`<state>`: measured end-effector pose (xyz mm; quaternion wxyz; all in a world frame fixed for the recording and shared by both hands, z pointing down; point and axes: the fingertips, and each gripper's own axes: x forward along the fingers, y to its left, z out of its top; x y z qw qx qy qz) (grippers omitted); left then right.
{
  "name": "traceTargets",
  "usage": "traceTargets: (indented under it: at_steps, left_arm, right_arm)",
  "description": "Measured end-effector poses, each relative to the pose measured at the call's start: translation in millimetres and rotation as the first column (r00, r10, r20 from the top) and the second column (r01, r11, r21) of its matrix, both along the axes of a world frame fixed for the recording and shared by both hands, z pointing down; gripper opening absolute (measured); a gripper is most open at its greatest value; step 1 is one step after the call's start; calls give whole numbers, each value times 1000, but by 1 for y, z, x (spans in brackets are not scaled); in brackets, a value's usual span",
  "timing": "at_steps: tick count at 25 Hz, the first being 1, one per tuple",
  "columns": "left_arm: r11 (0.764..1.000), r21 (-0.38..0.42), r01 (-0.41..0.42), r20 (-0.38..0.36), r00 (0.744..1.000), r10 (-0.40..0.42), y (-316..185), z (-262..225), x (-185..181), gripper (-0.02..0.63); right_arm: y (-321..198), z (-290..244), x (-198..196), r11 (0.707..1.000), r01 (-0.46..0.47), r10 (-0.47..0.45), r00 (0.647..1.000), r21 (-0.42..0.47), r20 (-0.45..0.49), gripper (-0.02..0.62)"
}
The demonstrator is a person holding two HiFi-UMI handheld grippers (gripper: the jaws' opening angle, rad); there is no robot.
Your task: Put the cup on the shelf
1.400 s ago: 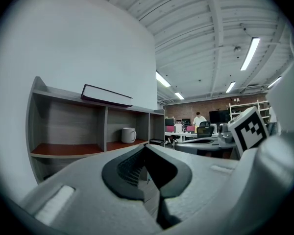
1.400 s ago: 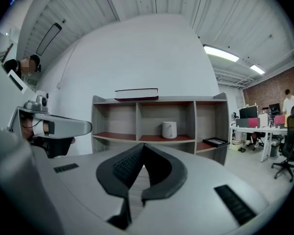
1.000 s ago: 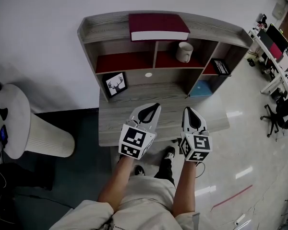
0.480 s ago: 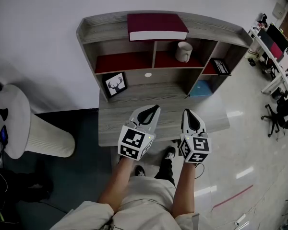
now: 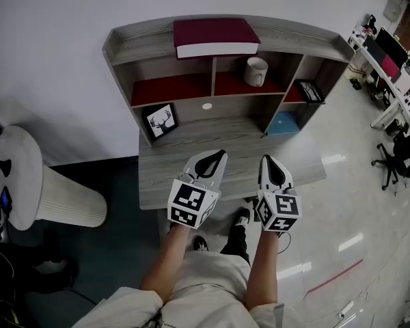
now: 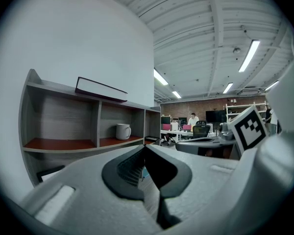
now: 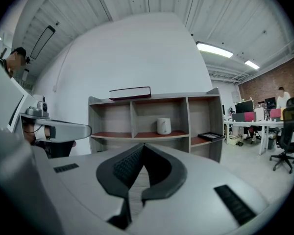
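Note:
A white cup [image 5: 255, 71] stands upright on the red-lined middle shelf of the grey wooden shelf unit [image 5: 157, 41], in the centre compartment; it also shows as the cup [image 6: 122, 131] and the cup [image 7: 163, 126] in the two gripper views. My left gripper [image 5: 216, 156] and right gripper [image 5: 269, 161] hover side by side over the front of the desk [image 5: 164, 169], well short of the shelf. Both are shut with nothing between their jaws, the left gripper [image 6: 144, 148] and the right gripper [image 7: 143, 147] each closing tip to tip.
A dark red book [image 5: 214, 37] lies on the unit's top. A framed deer picture [image 5: 160, 119] leans in the lower left bay, a blue box [image 5: 285, 123] sits lower right, a black frame [image 5: 308, 91] on the right shelf. A round white side table [image 5: 27, 183] stands left; office desks and chairs [image 5: 395, 157] right.
The grippers have stayed where they were. The head view has shifted a little, so the shelf unit and cup sit slightly further left in the picture.

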<state>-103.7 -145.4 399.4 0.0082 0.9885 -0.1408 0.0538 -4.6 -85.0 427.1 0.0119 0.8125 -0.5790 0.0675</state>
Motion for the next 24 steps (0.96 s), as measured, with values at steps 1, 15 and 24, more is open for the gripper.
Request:
traceTargets:
  at_steps: [1,15,24]
  left_arm:
    - [1000,1,-1,-2,1000,1,1,-1,0,11]
    - [1000,18,0,-10,1000,0,3,-7,-8,11]
    - [1000,27,1,-2,1000,-1,2,-7,-12,11]
  right_arm:
    - [1,0,0,1000,-1,1,1000,0,-1,14]
    - [4,-4,-2,1000,-19,19,1000,0,-14,15]
    - [2,-10,-6,1000,-10,10,1000,3,-24,15]
